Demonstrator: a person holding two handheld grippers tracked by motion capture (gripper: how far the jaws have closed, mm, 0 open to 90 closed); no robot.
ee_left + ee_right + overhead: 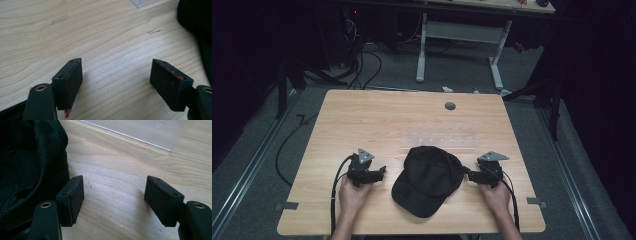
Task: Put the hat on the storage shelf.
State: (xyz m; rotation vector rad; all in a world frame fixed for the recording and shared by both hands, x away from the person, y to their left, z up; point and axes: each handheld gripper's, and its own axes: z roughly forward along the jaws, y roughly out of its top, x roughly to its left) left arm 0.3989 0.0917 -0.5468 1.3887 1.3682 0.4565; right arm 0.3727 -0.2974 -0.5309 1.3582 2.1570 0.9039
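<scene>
Item: one black cap (428, 179), lying crown-up near the front middle of my wooden table (362, 115), brim pointing toward me and slightly to my left. Just beyond it lies a clear plastic sheet (439, 138), flat on the wood. My left gripper (381, 172) rests on the table just beside the cap's left side, jaws apart with only bare wood between them; the cap's dark edge shows at the far right of the left gripper view. My right gripper (468, 173) sits close against the cap's right side, jaws spread wide and holding nothing, its left jaw nearly touching the fabric. Handling, as I judge it: light, soft woven cloth in the crown, which will fold and sag under a pinch; the brim looks stiffer and should keep its shape. Best hold: the brim's edge, or the crown's lower rim at each side.
</scene>
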